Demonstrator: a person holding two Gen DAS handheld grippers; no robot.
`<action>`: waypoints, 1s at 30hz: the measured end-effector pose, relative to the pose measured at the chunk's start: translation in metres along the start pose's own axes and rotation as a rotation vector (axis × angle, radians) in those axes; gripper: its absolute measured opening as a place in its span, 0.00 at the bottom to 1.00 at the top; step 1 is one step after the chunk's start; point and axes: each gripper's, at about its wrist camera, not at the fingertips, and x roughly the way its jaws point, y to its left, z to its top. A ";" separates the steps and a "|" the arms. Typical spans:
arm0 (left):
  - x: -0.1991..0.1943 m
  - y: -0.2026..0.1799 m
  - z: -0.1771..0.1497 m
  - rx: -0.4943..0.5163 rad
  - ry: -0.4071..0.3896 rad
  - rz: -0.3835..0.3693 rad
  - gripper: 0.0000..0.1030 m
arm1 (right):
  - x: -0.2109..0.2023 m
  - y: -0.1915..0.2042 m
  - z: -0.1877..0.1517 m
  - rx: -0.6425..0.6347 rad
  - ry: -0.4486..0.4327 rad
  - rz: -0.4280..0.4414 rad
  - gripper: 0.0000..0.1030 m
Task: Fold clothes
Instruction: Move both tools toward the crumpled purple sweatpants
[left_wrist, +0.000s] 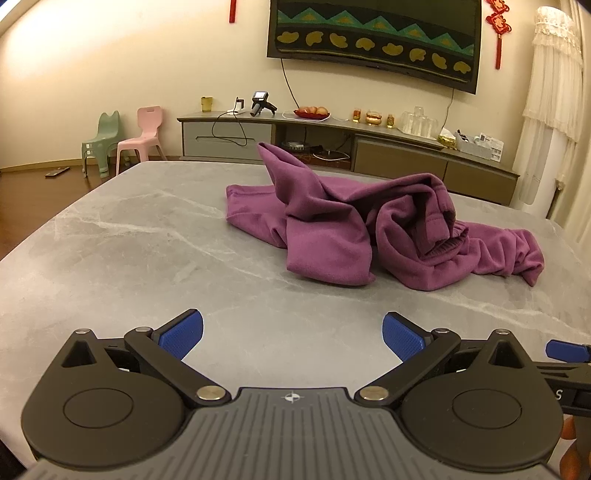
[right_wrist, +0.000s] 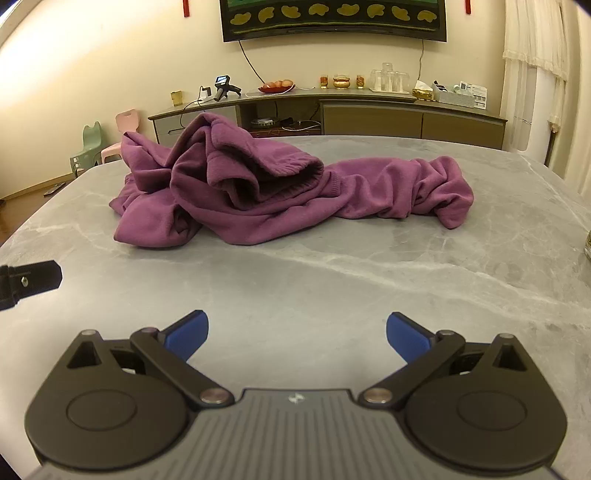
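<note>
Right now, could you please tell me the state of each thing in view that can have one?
Purple garment: crumpled in a heap on the table, unfolded, untouched.
Left gripper: open, empty, short of the garment.
Right gripper: open, empty, short of the garment.
Table: bare in front of both grippers.

wall hanging (right_wrist: 332, 18): top cut off by frame edge
purple garment (right_wrist: 258, 192): folds hide type
cabinet items (left_wrist: 373, 118): too small
</note>
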 end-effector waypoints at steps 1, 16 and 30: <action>-0.001 -0.001 -0.001 0.005 -0.003 0.001 0.99 | 0.000 0.000 0.000 0.000 -0.001 0.001 1.00; -0.002 -0.003 -0.006 -0.002 0.008 -0.054 0.99 | -0.003 -0.003 0.000 -0.002 -0.003 -0.009 1.00; -0.010 -0.019 -0.008 0.126 0.063 -0.187 0.28 | -0.012 -0.003 0.006 -0.043 0.011 0.042 0.05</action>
